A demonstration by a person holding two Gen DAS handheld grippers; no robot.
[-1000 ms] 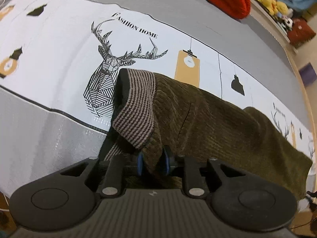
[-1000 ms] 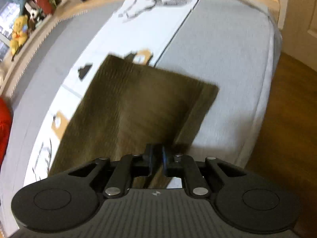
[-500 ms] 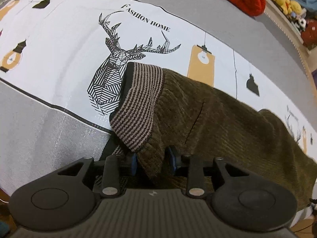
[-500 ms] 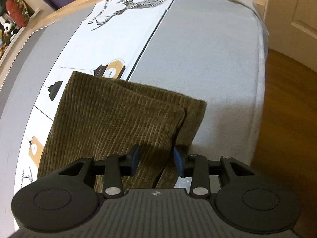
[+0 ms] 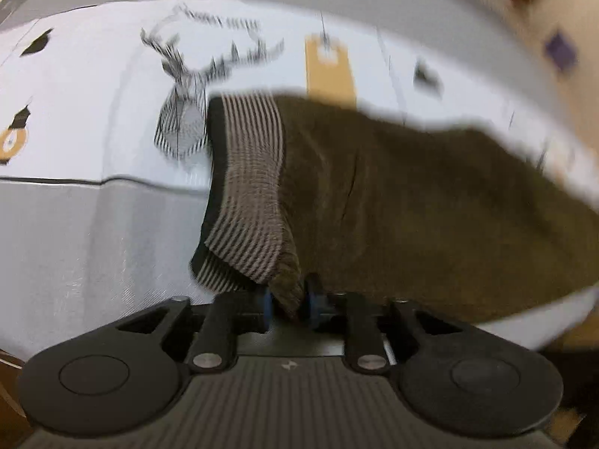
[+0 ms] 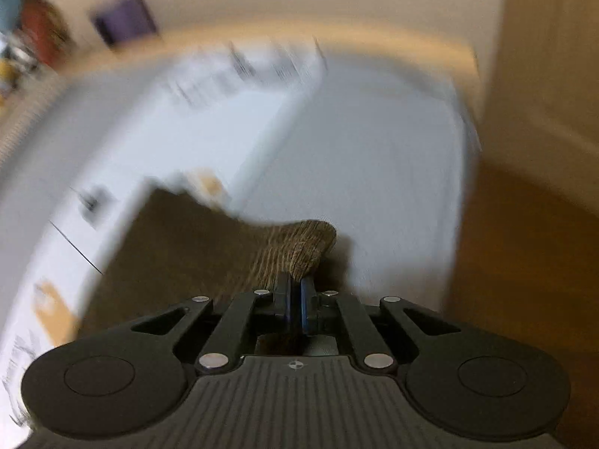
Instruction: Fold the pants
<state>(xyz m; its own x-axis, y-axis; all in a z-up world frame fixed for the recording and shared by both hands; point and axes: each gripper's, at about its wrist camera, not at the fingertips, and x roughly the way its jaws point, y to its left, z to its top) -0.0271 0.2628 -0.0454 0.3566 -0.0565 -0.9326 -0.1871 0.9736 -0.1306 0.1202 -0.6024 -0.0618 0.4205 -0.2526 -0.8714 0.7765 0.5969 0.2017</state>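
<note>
Olive-brown corduroy pants (image 5: 411, 194) with a striped waistband (image 5: 251, 187) lie across a bed. My left gripper (image 5: 286, 301) is shut on the near waist edge, which hangs from the pads and is lifted off the bed. In the right wrist view my right gripper (image 6: 295, 301) is shut on the leg end of the pants (image 6: 299, 250); the cloth bulges up above the pads and the rest trails off to the left. Both views are motion-blurred.
The bedspread (image 5: 93, 86) is white with a deer print (image 5: 187, 112) and grey borders. The bed's far edge has a wooden rail (image 6: 374, 41). Wooden floor (image 6: 524, 262) lies to the right of the bed. A purple item (image 6: 123, 18) stands beyond.
My right gripper was open over the leg end half a second ago and has shut on it and lifted it. My left gripper has kept its hold and raised the waist edge.
</note>
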